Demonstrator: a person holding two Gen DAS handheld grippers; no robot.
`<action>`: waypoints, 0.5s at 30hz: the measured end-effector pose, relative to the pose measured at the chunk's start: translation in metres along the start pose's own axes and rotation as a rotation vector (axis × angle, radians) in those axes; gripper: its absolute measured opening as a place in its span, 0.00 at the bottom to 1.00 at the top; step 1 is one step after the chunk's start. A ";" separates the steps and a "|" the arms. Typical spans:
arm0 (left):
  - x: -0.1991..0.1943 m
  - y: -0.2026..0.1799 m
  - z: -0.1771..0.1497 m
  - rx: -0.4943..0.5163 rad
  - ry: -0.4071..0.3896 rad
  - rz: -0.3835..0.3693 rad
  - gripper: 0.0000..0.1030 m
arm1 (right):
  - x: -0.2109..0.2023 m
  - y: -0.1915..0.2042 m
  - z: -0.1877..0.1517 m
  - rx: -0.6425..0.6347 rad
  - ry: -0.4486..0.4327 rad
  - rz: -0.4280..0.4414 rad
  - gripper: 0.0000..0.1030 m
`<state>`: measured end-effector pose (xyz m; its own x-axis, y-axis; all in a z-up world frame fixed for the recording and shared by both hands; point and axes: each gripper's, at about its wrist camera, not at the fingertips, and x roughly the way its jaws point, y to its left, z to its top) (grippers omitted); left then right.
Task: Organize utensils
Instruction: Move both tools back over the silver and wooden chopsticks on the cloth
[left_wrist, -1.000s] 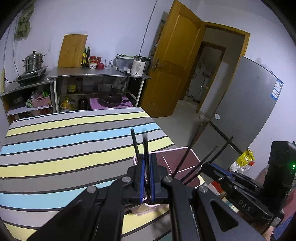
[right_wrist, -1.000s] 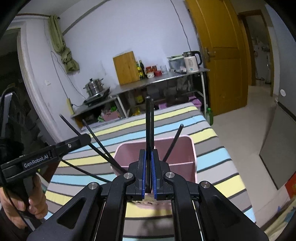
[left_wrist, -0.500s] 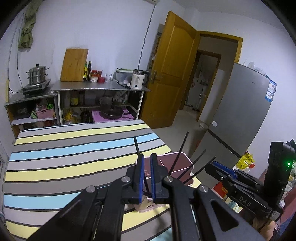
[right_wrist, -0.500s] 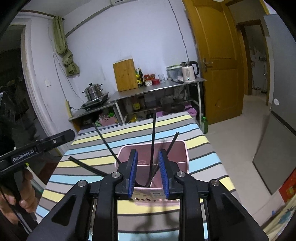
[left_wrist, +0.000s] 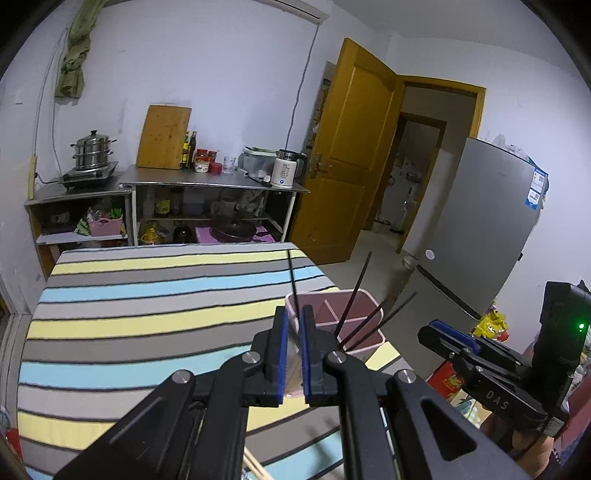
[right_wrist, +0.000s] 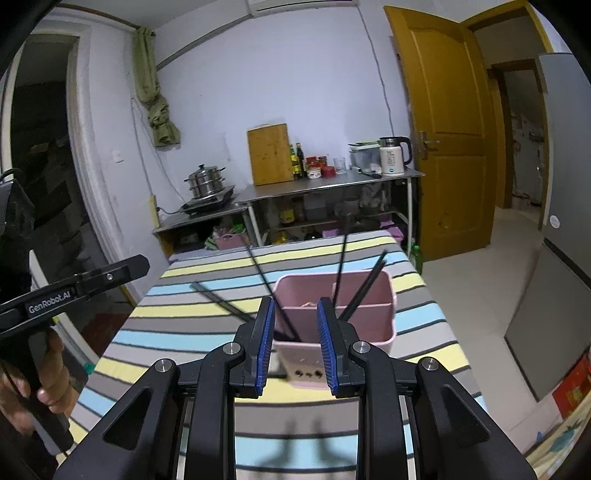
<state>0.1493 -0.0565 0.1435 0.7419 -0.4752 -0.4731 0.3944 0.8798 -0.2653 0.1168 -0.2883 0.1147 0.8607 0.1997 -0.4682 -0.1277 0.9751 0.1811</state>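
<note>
A pink divided bin (left_wrist: 369, 349) (right_wrist: 369, 325) stands on the striped tablecloth (left_wrist: 147, 295) near its right edge. Several black chopsticks (left_wrist: 354, 299) (right_wrist: 341, 266) stand in the bin and lean outward. Two more black chopsticks (right_wrist: 218, 299) slant low to the left. My left gripper (left_wrist: 293, 310) hangs just short of the bin. Its blue pads are shut to a narrow slit with nothing between them. One chopstick (left_wrist: 291, 273) rises behind its tips. My right gripper (right_wrist: 294, 301) is open and empty in front of the bin. Each gripper shows in the other's view: left gripper (right_wrist: 140, 264), right gripper (left_wrist: 436, 328).
A grey fridge (left_wrist: 480, 229) and an open wooden door (left_wrist: 351, 155) lie to the right. Metal shelves (left_wrist: 214, 184) hold a kettle, jars, a cutting board and a steamer pot behind the table. Pale wooden sticks (left_wrist: 255, 469) show under the left gripper. A hand (right_wrist: 48, 387) holds the left gripper's handle.
The right gripper opened and let go of the chopsticks it held over the bin. Both grippers drew back and rose. The chopsticks once between the left pads now stand in the bin.
</note>
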 end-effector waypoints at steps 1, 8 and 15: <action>-0.002 0.003 -0.004 -0.004 0.001 0.005 0.07 | 0.000 0.002 -0.002 -0.002 0.002 0.007 0.24; -0.003 0.015 -0.036 -0.016 0.038 0.050 0.07 | 0.006 0.016 -0.027 -0.023 0.049 0.053 0.24; 0.011 0.030 -0.064 -0.048 0.098 0.092 0.07 | 0.019 0.025 -0.047 -0.032 0.105 0.080 0.24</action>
<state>0.1347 -0.0355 0.0765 0.7162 -0.3938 -0.5762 0.2996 0.9192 -0.2558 0.1074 -0.2559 0.0696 0.7909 0.2841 -0.5419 -0.2111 0.9580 0.1942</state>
